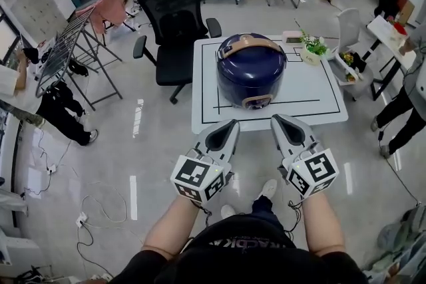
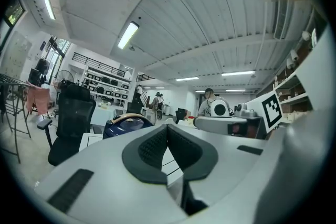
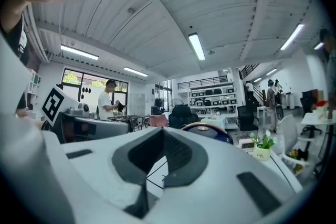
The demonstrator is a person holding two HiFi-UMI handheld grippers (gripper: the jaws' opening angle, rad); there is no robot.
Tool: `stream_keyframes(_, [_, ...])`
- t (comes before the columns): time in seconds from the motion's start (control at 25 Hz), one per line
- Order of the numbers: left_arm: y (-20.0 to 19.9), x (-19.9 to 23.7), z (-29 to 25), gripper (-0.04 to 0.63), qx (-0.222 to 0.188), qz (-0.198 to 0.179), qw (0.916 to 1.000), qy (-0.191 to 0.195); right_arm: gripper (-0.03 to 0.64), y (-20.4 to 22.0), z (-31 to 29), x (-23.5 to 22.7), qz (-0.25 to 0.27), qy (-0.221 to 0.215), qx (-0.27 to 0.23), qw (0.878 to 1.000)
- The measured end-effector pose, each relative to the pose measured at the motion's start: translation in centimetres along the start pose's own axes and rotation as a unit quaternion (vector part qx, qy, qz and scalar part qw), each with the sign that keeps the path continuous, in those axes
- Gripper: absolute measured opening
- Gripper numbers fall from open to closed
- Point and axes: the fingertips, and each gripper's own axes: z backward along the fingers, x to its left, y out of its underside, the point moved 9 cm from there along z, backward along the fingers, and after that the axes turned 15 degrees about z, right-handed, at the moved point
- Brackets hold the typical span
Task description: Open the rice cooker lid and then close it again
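Rice cooker [image 1: 251, 70], big, blue, lid down, sits on the white table [image 1: 313, 93] in the upper middle of the picture, straight above the gap between the left gripper [image 1: 231, 123] and right gripper [image 1: 277, 119], both pinched shut and holding nothing, neither one nearer.

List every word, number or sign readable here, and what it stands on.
None reads clearly.
Shirt: one line of print, upside down, too blurred to quote.
Plant pot: small dark print, too small to read.
Rice cooker: front panel, nothing legible.
Left gripper and right gripper: square black-and-white markers, no letters.
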Motion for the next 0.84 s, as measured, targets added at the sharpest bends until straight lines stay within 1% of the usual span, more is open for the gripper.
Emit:
stream_keyframes(0.24, [-0.14, 0.01, 0.45, 0.003, -0.003, -0.002, 1.0, -0.005, 0.002, -0.32, -0.21, -0.05, 0.0, -0.002, -0.006, 1.0])
stream_keyframes(0.84, [0.08, 0.61, 0.46, 0.003, 0.0, 0.004, 1.0, -0.009, 0.002, 0.12, -0.53, 0.08, 0.0, -0.002, 0.002, 1.0])
